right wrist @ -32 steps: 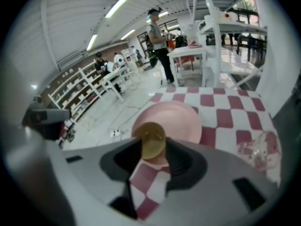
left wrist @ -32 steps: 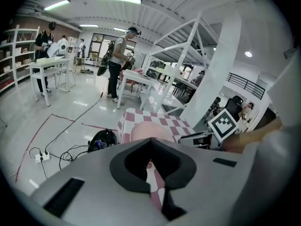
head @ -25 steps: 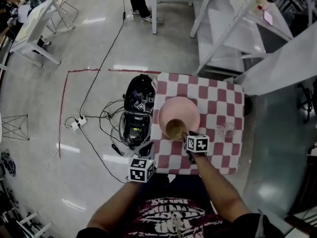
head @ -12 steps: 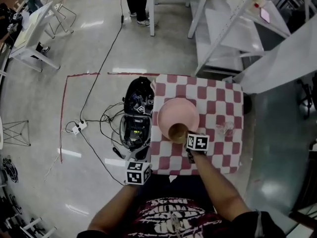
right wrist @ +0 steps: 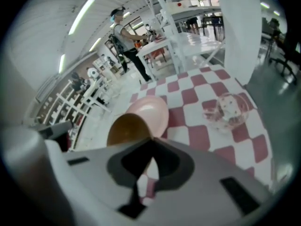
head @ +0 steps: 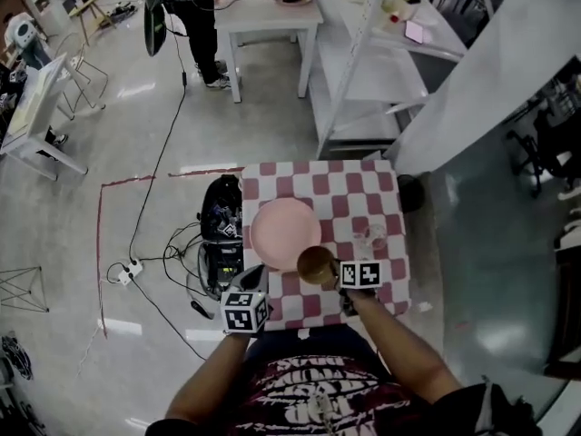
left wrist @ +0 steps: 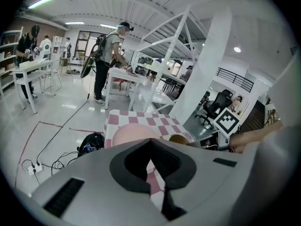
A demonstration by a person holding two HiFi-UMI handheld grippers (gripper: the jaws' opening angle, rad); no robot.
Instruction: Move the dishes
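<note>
Gripping the brown bowl (head: 316, 265) by its near rim, your right gripper (head: 337, 278) is closing its jaws down on that thin edge. The bowl is sitting at the near right edge of the pink plate (head: 284, 228), over the checked table (head: 363, 189). Your left gripper (head: 258, 272) is hovering at the near left side of the table, just short of the plate. Its jaws are together with nothing between them.

Step in hand, as a judgement: you are taking the bowl off the plate, the first dish of the move. It is looking raised and tilted rather than resting flat.

The next move is calling for a steady carry. A pinch on one rim is leaving the bowl's weight hanging off to one side, so you are needing a level wrist. You are also needing a path that is avoiding the clear glass (head: 374, 237), which is standing near on the right. The left gripper is likely wanted for the plate.

Hard to make out:
- Each gripper's own body is covering the pads in its view, so the depth of the bite on the rim is not showing.
- Whether the bowl is holding anything is not showing.
- No set-down place is marked in any view.
- The glass is reading only as faint outlines.
</note>
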